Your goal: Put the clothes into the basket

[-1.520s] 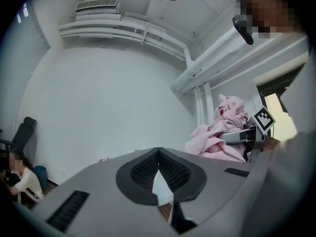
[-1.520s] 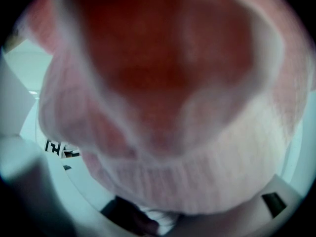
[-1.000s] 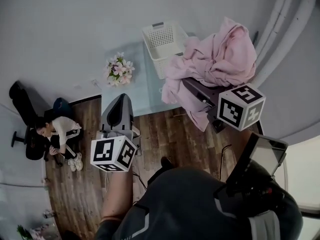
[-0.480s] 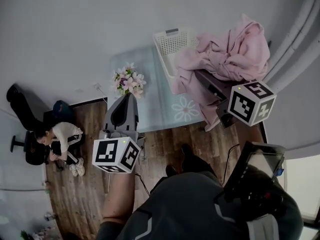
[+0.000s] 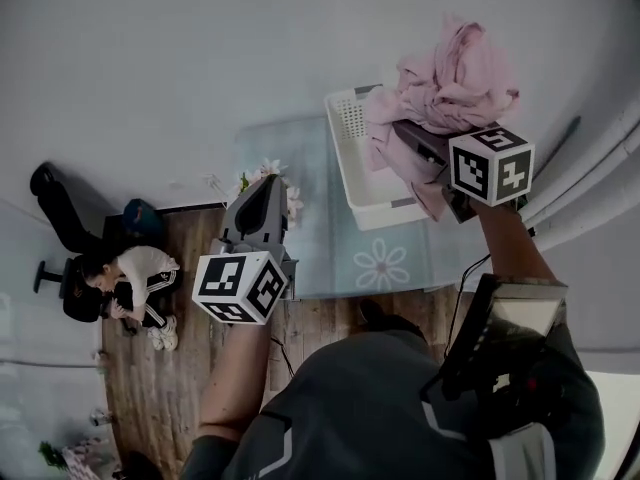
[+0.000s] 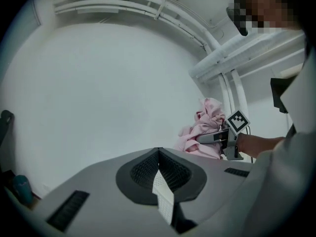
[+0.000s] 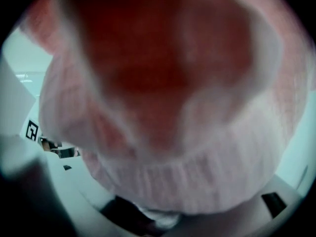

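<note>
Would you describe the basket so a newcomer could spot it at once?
Find the glass table by the wall. On its right part stands the basket: white, rectangular, perforated. Only it is a container, and the pink garment in the right hand-held gripper hangs over its edge.

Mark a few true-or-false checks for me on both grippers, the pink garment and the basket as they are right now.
1. The right gripper is shut on the pink garment. True.
2. The garment lies loose in the basket. False: it is bunched on the right gripper, over the basket's right side.
3. The left gripper holds another garment. False: its jaws are together with no cloth between them.
4. The basket stands on the glass table. True.
</note>
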{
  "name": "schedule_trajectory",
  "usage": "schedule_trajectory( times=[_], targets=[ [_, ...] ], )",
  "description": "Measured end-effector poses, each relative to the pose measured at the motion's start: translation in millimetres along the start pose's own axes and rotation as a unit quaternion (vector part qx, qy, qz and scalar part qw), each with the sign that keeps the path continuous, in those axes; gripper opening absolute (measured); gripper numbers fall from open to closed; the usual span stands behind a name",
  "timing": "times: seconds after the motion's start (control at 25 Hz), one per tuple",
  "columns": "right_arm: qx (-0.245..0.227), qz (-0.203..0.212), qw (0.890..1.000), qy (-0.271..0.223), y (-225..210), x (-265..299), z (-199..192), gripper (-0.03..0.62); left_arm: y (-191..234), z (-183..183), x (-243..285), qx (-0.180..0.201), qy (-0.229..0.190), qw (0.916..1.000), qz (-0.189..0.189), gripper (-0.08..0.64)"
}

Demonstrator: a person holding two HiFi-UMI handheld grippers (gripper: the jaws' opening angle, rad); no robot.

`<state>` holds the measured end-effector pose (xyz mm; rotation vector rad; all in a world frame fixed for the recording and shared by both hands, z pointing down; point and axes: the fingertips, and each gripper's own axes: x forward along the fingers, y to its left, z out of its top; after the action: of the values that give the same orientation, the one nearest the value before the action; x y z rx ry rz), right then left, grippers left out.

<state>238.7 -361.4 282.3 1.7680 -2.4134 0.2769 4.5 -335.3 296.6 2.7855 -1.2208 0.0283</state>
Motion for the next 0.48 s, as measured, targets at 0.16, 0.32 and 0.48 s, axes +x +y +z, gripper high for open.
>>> schedule_trajectory(
  times=[0.16, 0.32, 0.48],
  targets=[
    [-0.087, 0.046, 0.993, 0.06, -41, 83, -41, 0.382, 21, -29, 63, 0.01, 0.022, 0.9996, 0.017, 0.009],
    [-0.142, 0.083, 0.979, 0.122, -49, 110, -69, 0.377, 12, -32, 77, 0.03, 0.04, 0.9985, 0.022, 0.009],
    [-0.202, 0.116, 0.955, 0.183, -44, 121, -86, 0.371, -1, -23, 71, 0.03, 0.052, 0.998, 0.019, 0.009]
  ],
)
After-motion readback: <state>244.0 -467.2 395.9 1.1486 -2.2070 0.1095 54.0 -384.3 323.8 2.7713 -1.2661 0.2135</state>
